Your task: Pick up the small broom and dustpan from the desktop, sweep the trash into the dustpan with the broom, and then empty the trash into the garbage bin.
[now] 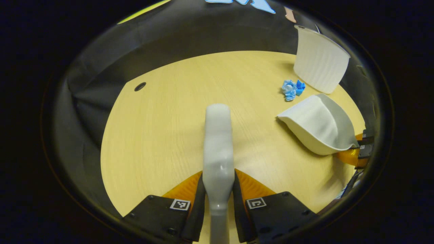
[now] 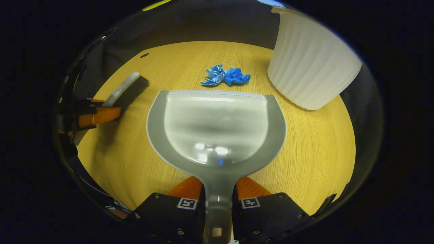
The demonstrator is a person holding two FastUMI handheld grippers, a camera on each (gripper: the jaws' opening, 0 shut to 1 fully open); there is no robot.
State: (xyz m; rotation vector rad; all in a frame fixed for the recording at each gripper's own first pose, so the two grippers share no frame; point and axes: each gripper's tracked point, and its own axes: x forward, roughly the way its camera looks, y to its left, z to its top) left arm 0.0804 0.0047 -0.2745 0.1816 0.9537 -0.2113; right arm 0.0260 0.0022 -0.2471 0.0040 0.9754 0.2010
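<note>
we hold the broom [image 1: 218, 142] clamped in our left tongs [image 1: 218, 196] and the dustpan [image 2: 217, 125] clamped in our right tongs [image 2: 217, 203], its lip near the blue trash [image 2: 225, 76] on the desk [image 2: 315, 142], beside the white bin [image 2: 312, 64]. a hard sweep could flick scraps past the pan.

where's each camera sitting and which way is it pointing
Left gripper view: rides on the left gripper, looking along the broom its fingers clamp, over the desktop; the right gripper shows at the right edge.
Right gripper view: rides on the right gripper, looking over the held dustpan toward the blue trash.
Shared: desktop, trash, dustpan, broom, white garbage bin.
</note>
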